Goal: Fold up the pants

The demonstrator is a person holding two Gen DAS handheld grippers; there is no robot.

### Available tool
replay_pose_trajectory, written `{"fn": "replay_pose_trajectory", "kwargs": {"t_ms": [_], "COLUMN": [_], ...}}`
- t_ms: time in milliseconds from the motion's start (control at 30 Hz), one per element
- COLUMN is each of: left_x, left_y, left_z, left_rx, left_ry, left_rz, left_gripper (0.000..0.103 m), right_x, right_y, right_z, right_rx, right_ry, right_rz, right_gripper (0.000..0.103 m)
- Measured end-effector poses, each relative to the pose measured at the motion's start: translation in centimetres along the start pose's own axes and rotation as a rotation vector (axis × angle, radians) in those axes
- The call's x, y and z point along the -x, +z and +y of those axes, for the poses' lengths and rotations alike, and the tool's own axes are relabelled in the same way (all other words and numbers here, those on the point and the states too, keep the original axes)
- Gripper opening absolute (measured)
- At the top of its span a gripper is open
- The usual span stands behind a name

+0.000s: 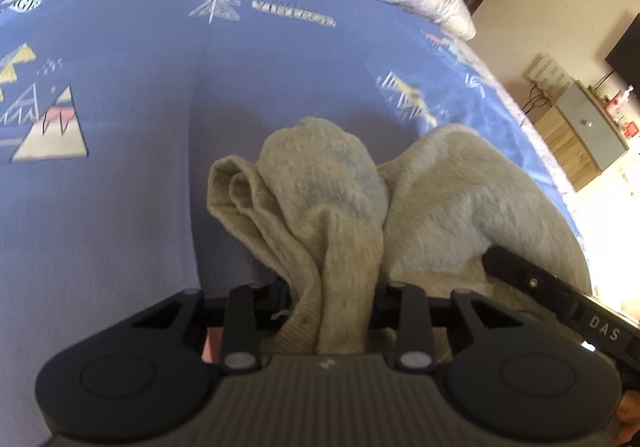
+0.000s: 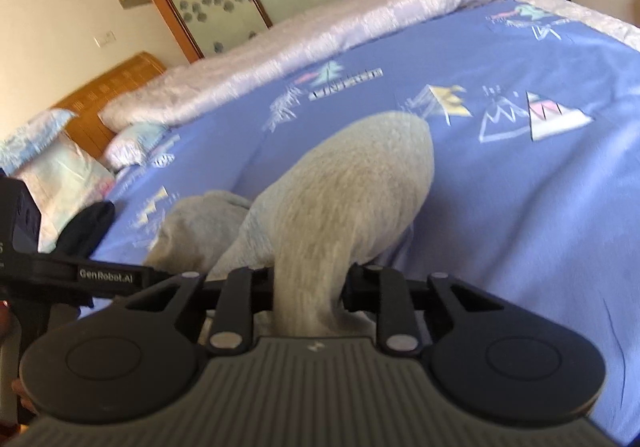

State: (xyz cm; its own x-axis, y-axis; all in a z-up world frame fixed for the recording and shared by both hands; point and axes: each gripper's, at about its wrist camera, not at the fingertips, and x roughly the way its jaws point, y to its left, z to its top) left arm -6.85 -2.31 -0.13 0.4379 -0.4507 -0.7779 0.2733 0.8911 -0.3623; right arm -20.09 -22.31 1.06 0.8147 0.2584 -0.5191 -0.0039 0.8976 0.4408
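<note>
The pants [image 1: 432, 203] are light grey-beige knit fabric, bunched and lifted above a blue bed sheet [image 1: 120, 207]. My left gripper [image 1: 332, 299] is shut on a gathered fold of the pants, with cloth spilling up and forward between the jaws. The right gripper's body [image 1: 560, 295] shows at the lower right of that view. In the right wrist view my right gripper [image 2: 308, 287] is shut on another bunch of the pants [image 2: 352, 183], which hangs in a hump over the sheet [image 2: 520, 227]. The left gripper's body [image 2: 60, 271] shows at the left edge.
The bed sheet carries mountain and tree prints. A white quilt [image 2: 320, 31] lies along the far side. Pillows [image 2: 60, 167] and a dark cloth [image 2: 86, 227] sit near the wooden headboard [image 2: 108, 87]. A wooden cabinet [image 1: 580, 143] stands beyond the bed's right edge.
</note>
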Motion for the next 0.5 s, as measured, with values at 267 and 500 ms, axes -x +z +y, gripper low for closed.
{"fn": "replay_pose_trajectory", "kwargs": {"t_ms": [267,500], "left_x": [1.6,-0.6], "left_y": [7.1,18.2], "left_z": [0.2,0.7], "left_rx": [-0.006,-0.055], "left_ry": [-0.004,0.095], "left_rz": [-0.110,-0.229], "left_gripper": [0.030,0.030], "right_x": [-1.8,-9.6], "right_y": [5.1,12.4], "right_z": [1.5,2.4], "right_rx": [0.071,0.152], "right_ry": [0.052,0.091], "right_rz": [-0.109,-0.219], "right_gripper": [0.026,0.026]}}
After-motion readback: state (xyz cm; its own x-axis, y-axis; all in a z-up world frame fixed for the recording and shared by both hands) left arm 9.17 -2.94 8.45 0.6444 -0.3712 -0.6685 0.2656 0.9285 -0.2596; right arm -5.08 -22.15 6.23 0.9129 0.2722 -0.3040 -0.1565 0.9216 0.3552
